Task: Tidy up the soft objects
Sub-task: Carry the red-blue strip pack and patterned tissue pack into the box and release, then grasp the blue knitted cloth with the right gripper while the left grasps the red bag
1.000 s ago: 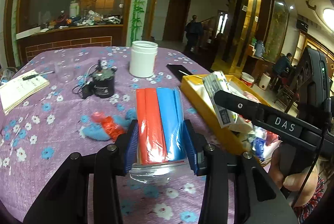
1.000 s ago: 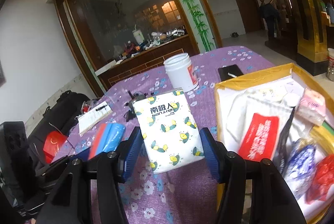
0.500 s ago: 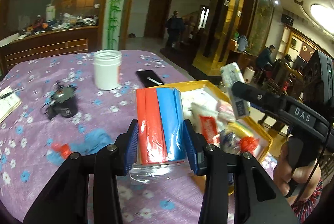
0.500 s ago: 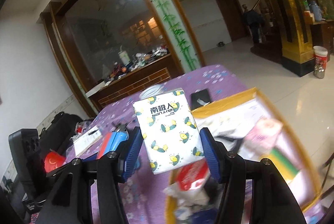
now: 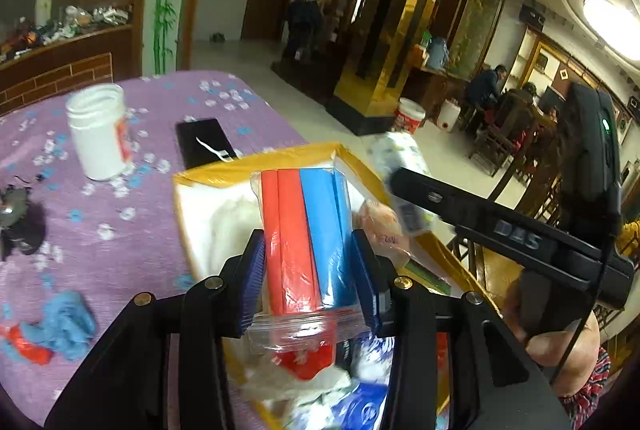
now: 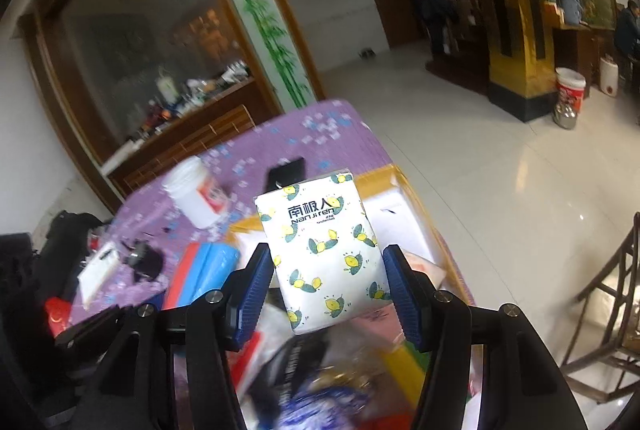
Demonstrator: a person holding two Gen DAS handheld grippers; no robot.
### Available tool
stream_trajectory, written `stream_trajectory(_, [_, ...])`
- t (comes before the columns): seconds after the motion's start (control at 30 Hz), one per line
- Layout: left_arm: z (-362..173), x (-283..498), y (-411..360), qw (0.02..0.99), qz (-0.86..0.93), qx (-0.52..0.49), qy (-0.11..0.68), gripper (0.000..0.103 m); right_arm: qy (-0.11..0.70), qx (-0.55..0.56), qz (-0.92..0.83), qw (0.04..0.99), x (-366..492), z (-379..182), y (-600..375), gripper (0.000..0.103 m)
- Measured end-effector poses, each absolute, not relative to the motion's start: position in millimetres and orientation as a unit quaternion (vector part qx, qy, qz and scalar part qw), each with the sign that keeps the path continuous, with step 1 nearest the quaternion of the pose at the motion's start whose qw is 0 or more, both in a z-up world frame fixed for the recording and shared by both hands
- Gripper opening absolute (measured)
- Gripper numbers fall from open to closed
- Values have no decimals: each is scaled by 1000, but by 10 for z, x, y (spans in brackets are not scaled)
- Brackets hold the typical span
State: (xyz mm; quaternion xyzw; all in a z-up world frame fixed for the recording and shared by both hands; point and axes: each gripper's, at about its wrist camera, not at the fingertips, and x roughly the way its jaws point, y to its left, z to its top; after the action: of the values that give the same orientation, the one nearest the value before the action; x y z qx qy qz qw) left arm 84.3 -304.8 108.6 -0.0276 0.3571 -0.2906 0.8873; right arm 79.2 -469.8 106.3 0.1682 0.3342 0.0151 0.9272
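Note:
My left gripper is shut on a clear zip bag of red and blue soft rolls. It hangs above the yellow-rimmed box, which holds several soft packets. My right gripper is shut on a white tissue pack with a lemon print. It also hangs over the box, to the right of the bag. The left wrist view shows the tissue pack beyond the bag. A blue and red soft item lies on the purple cloth at the left.
A white jar, a black phone and a dark gadget sit on the flowered tablecloth. The table edge drops to tiled floor at the right. A hand holds the right gripper. People sit far off.
Both grippers have swung right, from above the tablecloth to above the yellow box, each still holding its item. The blue and red soft item now lies far left.

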Motion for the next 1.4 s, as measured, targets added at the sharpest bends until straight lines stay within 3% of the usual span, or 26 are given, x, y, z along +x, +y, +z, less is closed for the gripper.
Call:
stream_trajectory(0.33, [809, 745, -3430, 880, -297, 12, 371, 40, 375, 188, 4, 908, 1128, 712, -4833, 61])
stream_trajectory(0.4, [828, 725, -3425, 879, -303, 9, 368, 45, 373, 188, 5, 908, 1128, 703, -4827, 63])
stream_trajectory(0.47, [854, 709, -3411, 878, -308, 4, 367, 63, 372, 189, 3, 909, 1114, 710, -4839, 64])
stream_trajectory(0.53, [885, 695, -3388, 878, -311, -3, 363, 69, 368, 195, 3, 909, 1080, 751, -4854, 64])
stream_trajectory(0.97, [1019, 388, -2980, 875, -323, -23, 360, 69, 306, 235, 56, 921, 479, 1072, -4683, 68])
stream_trajectory(1.4, [916, 116, -2062, 887, -289, -43, 357, 69, 331, 203, 135, 911, 369, 1058, -3724, 69])
